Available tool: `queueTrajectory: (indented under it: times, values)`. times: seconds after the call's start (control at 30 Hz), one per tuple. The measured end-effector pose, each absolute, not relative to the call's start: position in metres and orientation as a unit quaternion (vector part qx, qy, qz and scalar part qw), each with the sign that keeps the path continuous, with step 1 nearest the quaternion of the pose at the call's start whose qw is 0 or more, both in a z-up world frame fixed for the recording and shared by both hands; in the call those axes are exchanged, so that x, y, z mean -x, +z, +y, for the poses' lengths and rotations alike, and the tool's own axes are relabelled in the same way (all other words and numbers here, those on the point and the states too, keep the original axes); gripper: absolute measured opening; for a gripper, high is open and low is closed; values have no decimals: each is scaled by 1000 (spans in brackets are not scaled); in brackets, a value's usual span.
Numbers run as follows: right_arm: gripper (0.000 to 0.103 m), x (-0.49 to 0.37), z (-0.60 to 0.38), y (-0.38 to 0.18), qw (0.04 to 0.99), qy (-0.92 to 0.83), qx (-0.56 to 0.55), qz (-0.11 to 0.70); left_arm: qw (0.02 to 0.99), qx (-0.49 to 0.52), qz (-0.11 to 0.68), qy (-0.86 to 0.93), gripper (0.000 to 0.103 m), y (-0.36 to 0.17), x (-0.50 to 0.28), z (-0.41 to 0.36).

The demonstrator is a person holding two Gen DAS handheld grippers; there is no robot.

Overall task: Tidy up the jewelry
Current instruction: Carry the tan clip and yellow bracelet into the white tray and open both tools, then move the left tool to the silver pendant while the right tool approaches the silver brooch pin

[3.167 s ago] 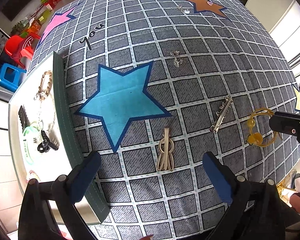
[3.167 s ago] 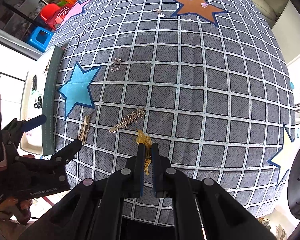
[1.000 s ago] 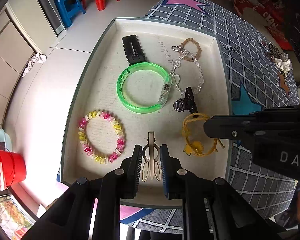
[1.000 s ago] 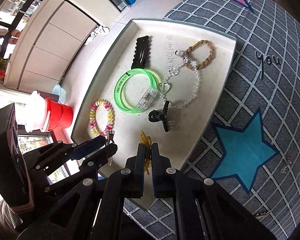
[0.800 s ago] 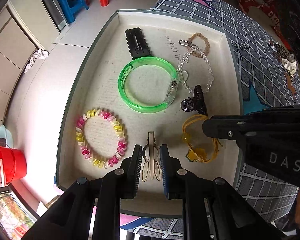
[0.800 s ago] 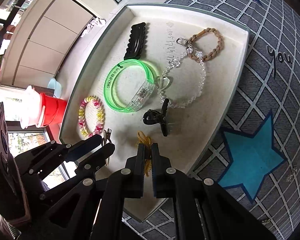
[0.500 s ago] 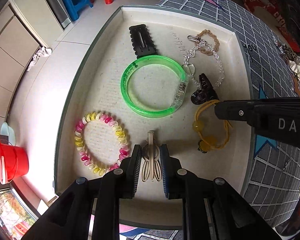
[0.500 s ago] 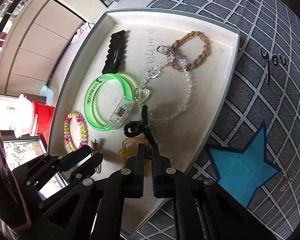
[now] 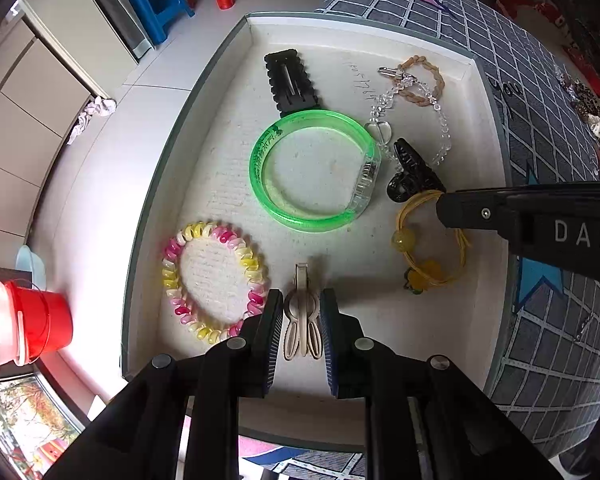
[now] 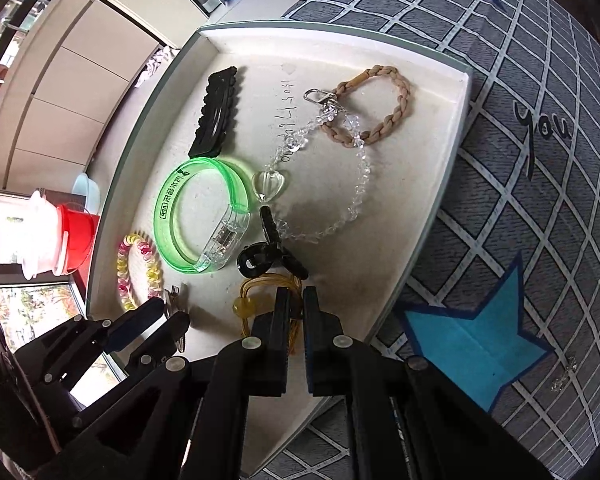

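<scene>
A white tray (image 9: pixel 236 80) with a grey-green rim holds the jewelry. My left gripper (image 9: pixel 302 320) is shut on a beige hair clip (image 9: pixel 301 320), low over the tray's near part beside a pink and yellow coil bracelet (image 9: pixel 172 276). My right gripper (image 10: pixel 294 308) is shut on a yellow beaded cord bracelet (image 10: pixel 246 304), which rests on the tray floor in the left wrist view (image 9: pixel 428 240) just below a black claw clip (image 9: pixel 410 176).
The tray also holds a green bangle (image 9: pixel 312 170), a black hair clip (image 9: pixel 290 82), a clear bead chain (image 10: pixel 356 184) and a tan braided band (image 10: pixel 384 108). A grey grid cloth with stars (image 10: pixel 540 200) covers the table right of the tray. More jewelry (image 9: pixel 592 116) lies far off.
Both grippers carried their pieces from the cloth to the tray. In the last second the yellow bracelet moved down onto the tray floor near the black claw clip; the left gripper sank a little.
</scene>
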State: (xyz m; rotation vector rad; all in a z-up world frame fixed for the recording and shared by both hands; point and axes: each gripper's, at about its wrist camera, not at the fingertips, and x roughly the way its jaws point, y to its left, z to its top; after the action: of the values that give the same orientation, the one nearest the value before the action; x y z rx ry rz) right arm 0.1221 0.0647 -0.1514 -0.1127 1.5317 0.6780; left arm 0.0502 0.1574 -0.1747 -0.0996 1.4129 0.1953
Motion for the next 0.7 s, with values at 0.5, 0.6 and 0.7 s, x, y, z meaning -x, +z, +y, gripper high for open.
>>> queueTrajectory:
  times: [0.5,0.6,0.7]
  values:
    - [52,-129,32,-98,709,288,-3,643,765,26,636,98,103,-153,-45,149]
    - [53,-123,16,-93,713,279,-13,643,779,11,618,101,103,-140,-44,145]
    - [57,-117,-3,-91,716,265,-24,646,776,5,623,99,103,-138,-45,142]
